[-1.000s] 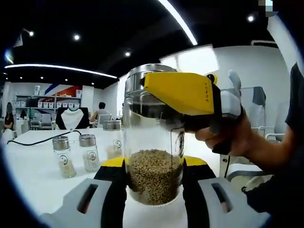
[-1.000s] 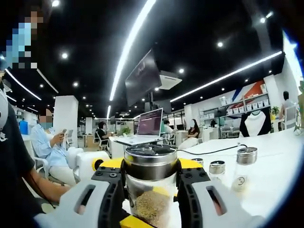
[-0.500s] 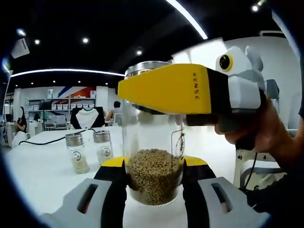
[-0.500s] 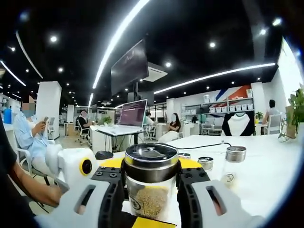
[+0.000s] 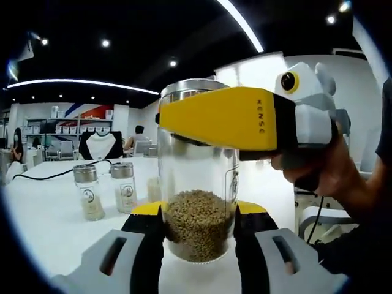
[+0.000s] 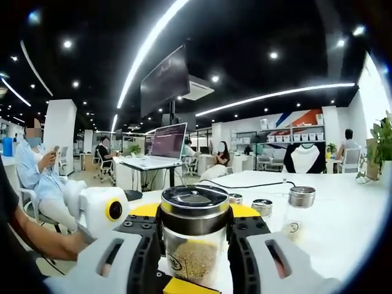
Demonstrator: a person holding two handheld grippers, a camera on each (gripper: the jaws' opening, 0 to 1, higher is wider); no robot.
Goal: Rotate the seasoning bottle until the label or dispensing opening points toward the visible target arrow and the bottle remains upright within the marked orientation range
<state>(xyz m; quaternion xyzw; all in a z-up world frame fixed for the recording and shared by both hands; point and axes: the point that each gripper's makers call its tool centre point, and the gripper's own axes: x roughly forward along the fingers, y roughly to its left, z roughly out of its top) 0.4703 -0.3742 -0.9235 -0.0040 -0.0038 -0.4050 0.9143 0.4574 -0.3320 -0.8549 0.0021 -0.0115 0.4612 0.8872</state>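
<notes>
Right gripper (image 5: 184,128) lower now, crossing bottle (image 5: 197,202); shakers (image 5: 89,192) beside.

Seasoning bottle (image 5: 197,184) on table (image 5: 49,214), two small shakers (image 5: 105,188) behind-left

right claw (image 5: 184,119) hides the seasoning bottle (image 5: 197,208) lid.

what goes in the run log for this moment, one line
left gripper: shut on bottle base | right gripper: shut on its cap | bottle upright | arrow: not seen
</notes>
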